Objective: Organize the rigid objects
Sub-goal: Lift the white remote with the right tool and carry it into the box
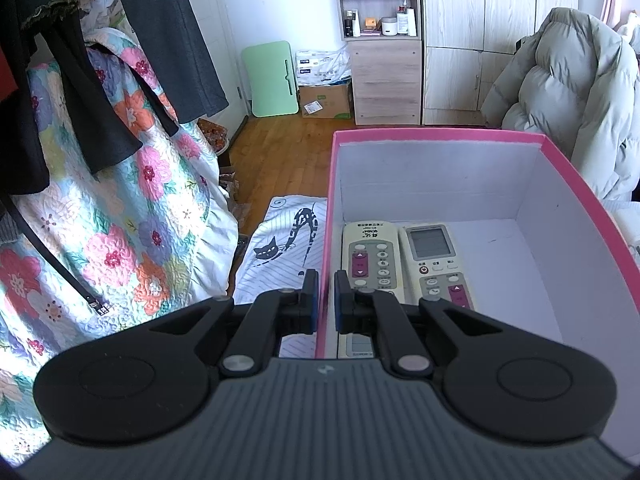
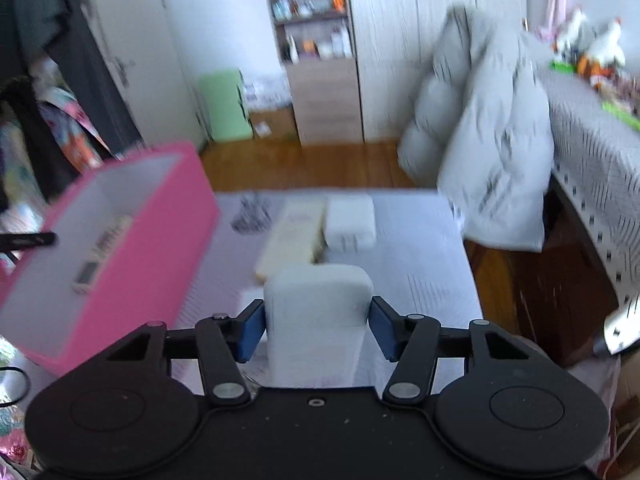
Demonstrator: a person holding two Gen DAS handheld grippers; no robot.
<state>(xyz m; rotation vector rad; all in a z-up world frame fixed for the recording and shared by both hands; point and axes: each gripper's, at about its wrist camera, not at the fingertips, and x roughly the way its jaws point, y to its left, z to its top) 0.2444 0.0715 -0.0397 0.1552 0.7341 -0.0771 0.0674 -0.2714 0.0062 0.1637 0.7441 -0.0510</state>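
Note:
A pink box [image 1: 440, 136] with white inside walls stands on a cat-print sheet [image 1: 280, 248]. Two cream remotes [image 1: 370, 256] [image 1: 434, 256] lie side by side on its floor. My left gripper [image 1: 326, 300] is shut on the box's left wall, one finger inside and one outside. In the right wrist view, my right gripper [image 2: 318, 330] is shut on a white rectangular block [image 2: 316, 308], held above the sheet. Beyond it lie a cream remote [image 2: 294, 236] and a second white block [image 2: 350, 222]. The pink box [image 2: 152, 240] sits to their left.
A floral quilt [image 1: 120, 220] and dark hanging clothes [image 1: 60, 100] crowd the left. A puffy grey jacket [image 2: 480, 140] hangs over the right, beside the bed's far edge. Wood floor [image 1: 280, 148], a shelf unit [image 1: 384, 40] and wardrobes lie beyond.

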